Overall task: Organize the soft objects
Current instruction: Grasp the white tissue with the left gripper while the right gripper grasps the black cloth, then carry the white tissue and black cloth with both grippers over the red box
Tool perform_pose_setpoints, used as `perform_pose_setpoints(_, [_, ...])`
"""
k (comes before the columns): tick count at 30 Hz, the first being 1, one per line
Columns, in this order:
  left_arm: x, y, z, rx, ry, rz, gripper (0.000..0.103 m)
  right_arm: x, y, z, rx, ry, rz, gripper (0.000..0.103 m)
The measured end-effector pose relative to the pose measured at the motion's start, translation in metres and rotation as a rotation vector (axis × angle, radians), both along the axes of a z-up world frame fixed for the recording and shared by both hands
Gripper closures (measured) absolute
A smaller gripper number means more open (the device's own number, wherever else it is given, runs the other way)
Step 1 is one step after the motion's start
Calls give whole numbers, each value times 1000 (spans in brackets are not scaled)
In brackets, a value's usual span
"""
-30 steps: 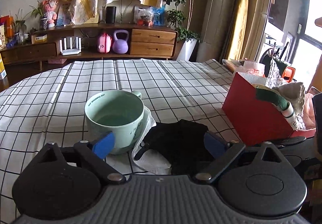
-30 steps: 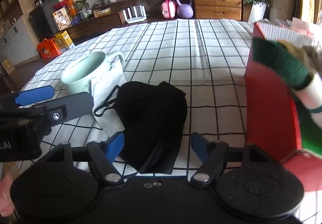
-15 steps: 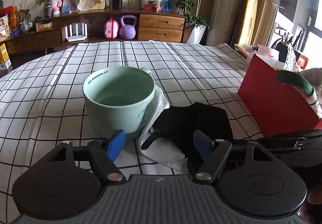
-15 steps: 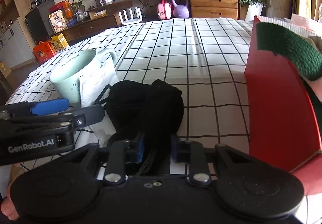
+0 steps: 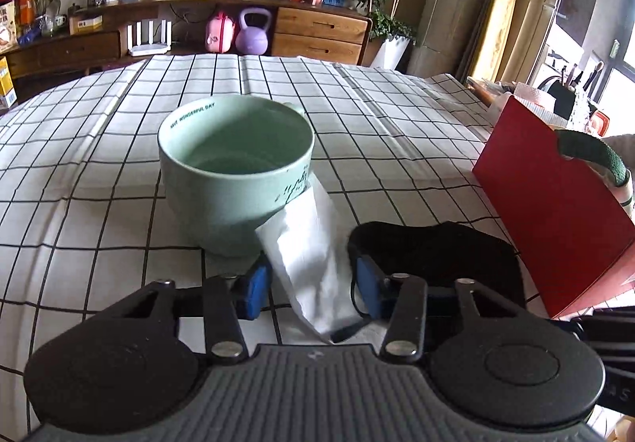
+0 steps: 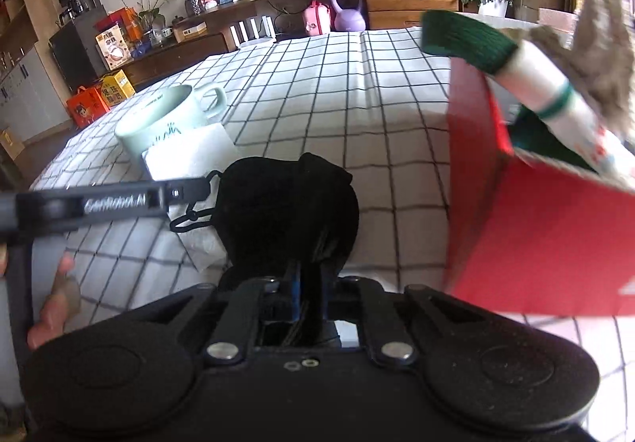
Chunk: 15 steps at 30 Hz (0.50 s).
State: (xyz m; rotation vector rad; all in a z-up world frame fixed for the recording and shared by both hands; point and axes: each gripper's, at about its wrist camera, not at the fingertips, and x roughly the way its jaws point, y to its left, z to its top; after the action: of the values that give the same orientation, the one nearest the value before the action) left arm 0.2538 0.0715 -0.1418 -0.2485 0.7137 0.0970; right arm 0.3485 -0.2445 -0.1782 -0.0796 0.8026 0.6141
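A black face mask (image 6: 285, 204) hangs bunched from my right gripper (image 6: 307, 291), which is shut on its near edge and holds it just above the checked cloth; it also shows in the left wrist view (image 5: 436, 255). A white tissue (image 5: 313, 263) lies against a green mug (image 5: 234, 172). My left gripper (image 5: 311, 287) is open with its blue pads on either side of the tissue's near end. A red box (image 6: 535, 227) at the right holds a green-and-white sock (image 6: 516, 61) and a grey knit item (image 6: 599, 57).
The table is covered with a white black-grid cloth (image 5: 357, 116). The red box also shows at the right of the left wrist view (image 5: 555, 212). A wooden sideboard (image 5: 317, 33) with clutter stands beyond the table.
My right gripper closed on the black mask and lifted it toward the red box. My left gripper moved forward and narrowed around the white tissue by the mug.
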Motion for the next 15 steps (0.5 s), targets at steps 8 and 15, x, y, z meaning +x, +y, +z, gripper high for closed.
perform_pose_setpoints(8, [1, 3, -6, -44, 15, 10, 93, -10, -16, 0, 13, 13, -6, 95])
perform_pose_setpoints(15, [-14, 1, 7, -25, -24, 11, 101, -20, -20, 10, 56, -12, -30, 96])
